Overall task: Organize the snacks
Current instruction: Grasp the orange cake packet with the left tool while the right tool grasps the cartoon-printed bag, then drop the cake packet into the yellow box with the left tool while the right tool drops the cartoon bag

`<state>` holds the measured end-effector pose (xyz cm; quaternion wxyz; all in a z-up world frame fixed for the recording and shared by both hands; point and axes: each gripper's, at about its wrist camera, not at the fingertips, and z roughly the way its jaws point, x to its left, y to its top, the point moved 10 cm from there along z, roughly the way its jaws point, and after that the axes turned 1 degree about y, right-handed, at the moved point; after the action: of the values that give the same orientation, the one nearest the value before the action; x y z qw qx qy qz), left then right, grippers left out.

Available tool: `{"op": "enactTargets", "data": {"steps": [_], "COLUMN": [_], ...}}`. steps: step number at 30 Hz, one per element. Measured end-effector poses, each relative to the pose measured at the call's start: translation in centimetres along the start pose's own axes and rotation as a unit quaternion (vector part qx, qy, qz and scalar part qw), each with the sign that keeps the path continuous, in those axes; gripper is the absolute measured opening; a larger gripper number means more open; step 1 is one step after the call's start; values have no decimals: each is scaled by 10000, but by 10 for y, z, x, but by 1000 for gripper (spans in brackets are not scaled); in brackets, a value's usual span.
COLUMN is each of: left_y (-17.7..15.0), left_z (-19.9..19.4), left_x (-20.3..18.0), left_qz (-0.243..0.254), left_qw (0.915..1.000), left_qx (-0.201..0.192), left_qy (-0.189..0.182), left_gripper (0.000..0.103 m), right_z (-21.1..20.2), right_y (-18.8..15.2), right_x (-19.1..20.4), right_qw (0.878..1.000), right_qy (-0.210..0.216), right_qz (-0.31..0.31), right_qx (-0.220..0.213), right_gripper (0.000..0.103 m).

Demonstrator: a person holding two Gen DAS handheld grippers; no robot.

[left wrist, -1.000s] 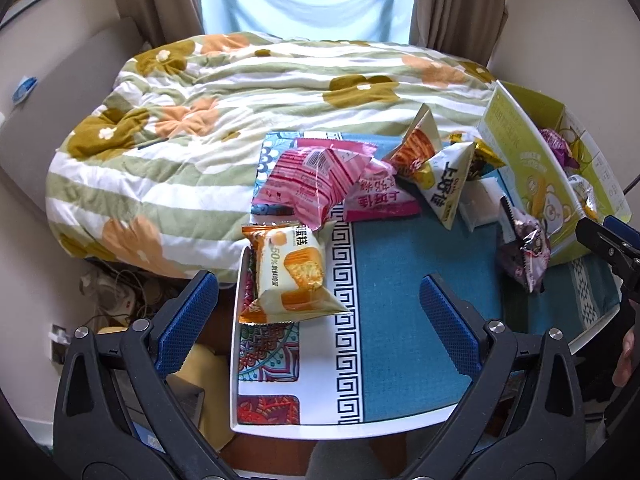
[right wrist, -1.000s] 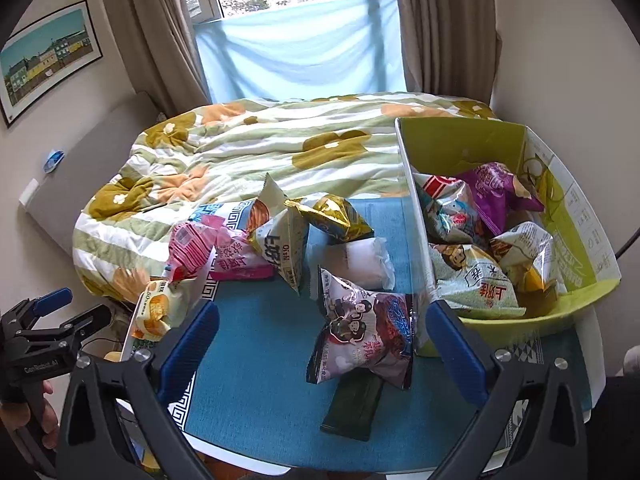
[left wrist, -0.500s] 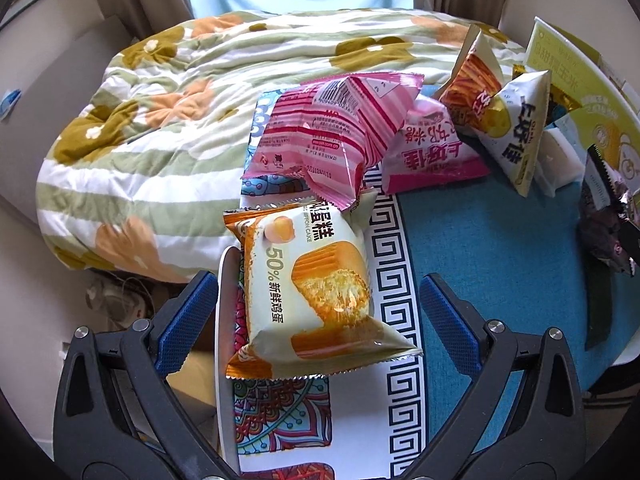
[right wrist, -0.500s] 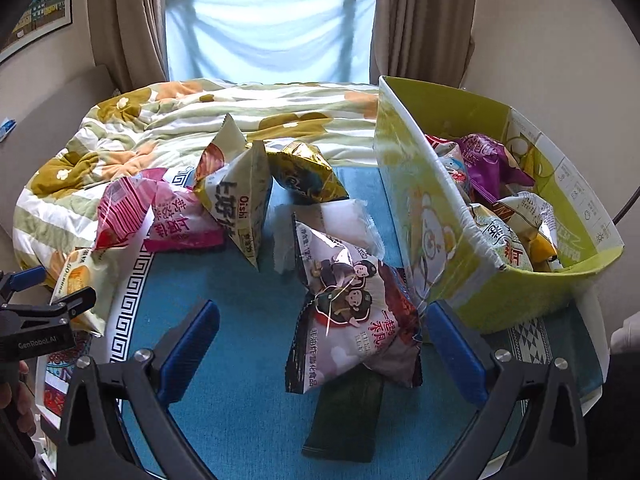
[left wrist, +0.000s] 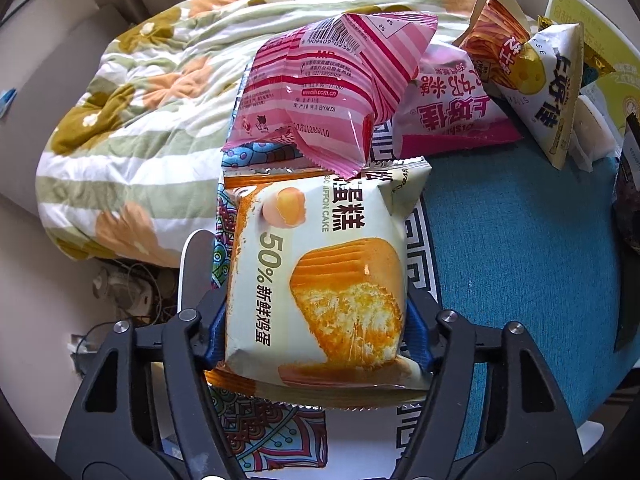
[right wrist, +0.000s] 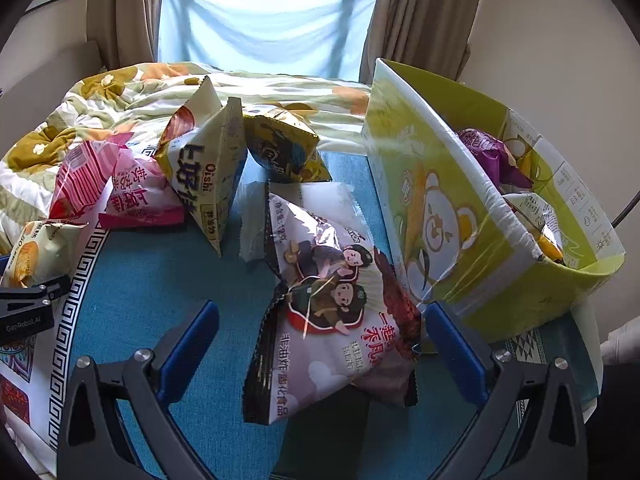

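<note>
My left gripper (left wrist: pixel 316 328) is shut on an orange-and-white chiffon cake packet (left wrist: pixel 320 280) at the table's left edge; the packet also shows in the right wrist view (right wrist: pixel 30 252). My right gripper (right wrist: pixel 320 352) is open, its blue pads either side of a dark cartoon snack bag (right wrist: pixel 332 312) lying on the blue tablecloth (right wrist: pixel 160 272). A yellow-green box (right wrist: pixel 448 216) with several snacks inside stands to the right. A pink striped packet (left wrist: pixel 324 92), a pink bag (left wrist: pixel 448 120) and a white Oishi bag (left wrist: pixel 548 84) lie further back.
A flowered quilt (left wrist: pixel 132 112) covers the bed behind the table. A gold bag (right wrist: pixel 284 148) and a white packet (right wrist: pixel 256 216) lie near the box. A dark flat packet (right wrist: pixel 324 432) lies under the cartoon bag. The table edge (left wrist: pixel 192 264) drops to cables on the floor at left.
My left gripper has moved forward and closed on the cake packet. My right gripper has moved forward and down around the cartoon snack bag, still open.
</note>
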<state>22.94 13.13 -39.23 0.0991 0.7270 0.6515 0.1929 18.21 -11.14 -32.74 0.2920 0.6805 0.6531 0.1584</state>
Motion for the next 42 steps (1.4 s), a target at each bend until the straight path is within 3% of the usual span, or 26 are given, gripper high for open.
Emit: {"op": "enactTargets", "data": {"steps": [10,13,17,21,31,42], "left_y": [-8,-10,-12,-15,-20,1], "left_z": [-7,-9,-11,-14,-44,-106], "left_x": [-8,-11,-12,-15,-24,-34], "left_qz": [151,199,220,236,336,461], "left_qw": [9996,9994,9991,9988,9977,9943], "left_qx": [89,94,115,123,-29,-495], "left_qy": [-220,-257,-333,-403,-590,-819], "left_gripper": [62,61,61,61,60,60], "right_z": [15,19,23,20,-9,-63], "right_y": [-5,-5,-6,-6,0,22], "right_x": [-9,-9,-8,-9,-5,1], "right_qw": [9999,9998,9997,9998,10000,9986], "right_qy": [-112,-131,-185,-175,1,402], "right_qz": [33,55,-24,-12,-23,65], "right_qx": [90,107,132,104,-28,-335], "right_gripper": [100,94,75,67,64,64]}}
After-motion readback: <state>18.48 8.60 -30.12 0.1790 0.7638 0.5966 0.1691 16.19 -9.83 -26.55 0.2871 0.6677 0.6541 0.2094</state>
